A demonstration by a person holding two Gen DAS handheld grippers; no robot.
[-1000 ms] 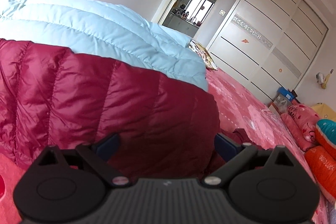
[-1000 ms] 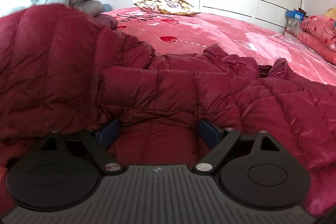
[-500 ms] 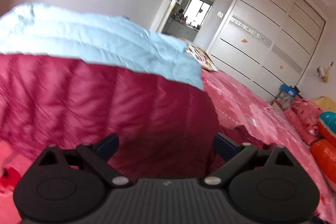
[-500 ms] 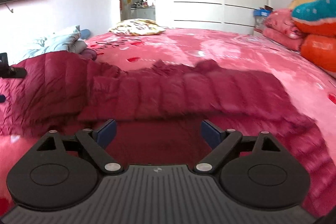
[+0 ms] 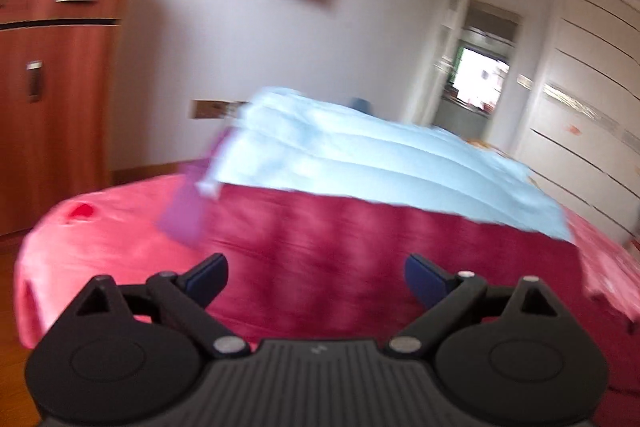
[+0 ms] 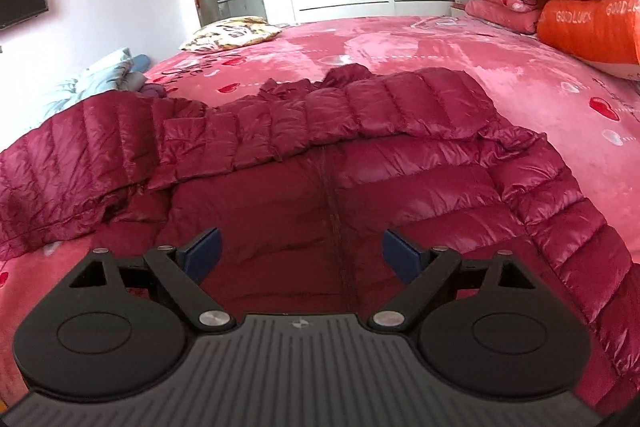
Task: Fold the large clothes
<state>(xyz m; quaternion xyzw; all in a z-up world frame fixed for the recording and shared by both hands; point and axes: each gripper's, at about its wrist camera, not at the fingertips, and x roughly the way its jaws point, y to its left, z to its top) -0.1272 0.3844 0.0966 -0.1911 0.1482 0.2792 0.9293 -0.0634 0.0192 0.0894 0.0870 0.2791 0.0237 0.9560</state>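
Observation:
A dark red down jacket point(image 6: 328, 163) lies spread on the pink bed, one sleeve folded across its body. In the left wrist view the same jacket point(image 5: 360, 251) fills the lower middle, blurred. My right gripper point(image 6: 300, 253) is open and empty, above the jacket's near part by the centre seam. My left gripper point(image 5: 316, 277) is open and empty, above the jacket's near edge.
A light blue padded garment point(image 5: 360, 163) lies behind the red jacket, also seen at the bed's left point(image 6: 100, 75). Orange and pink folded quilts point(image 6: 588, 23) and a pillow point(image 6: 232, 33) sit on the pink bed point(image 6: 440, 43). A wooden cabinet point(image 5: 48, 99) stands left.
Both grippers have pulled back and up from the jacket, jaws open throughout. The left view swung left toward the cabinet and TV. The jacket now lies flatter with a sleeve folded over.

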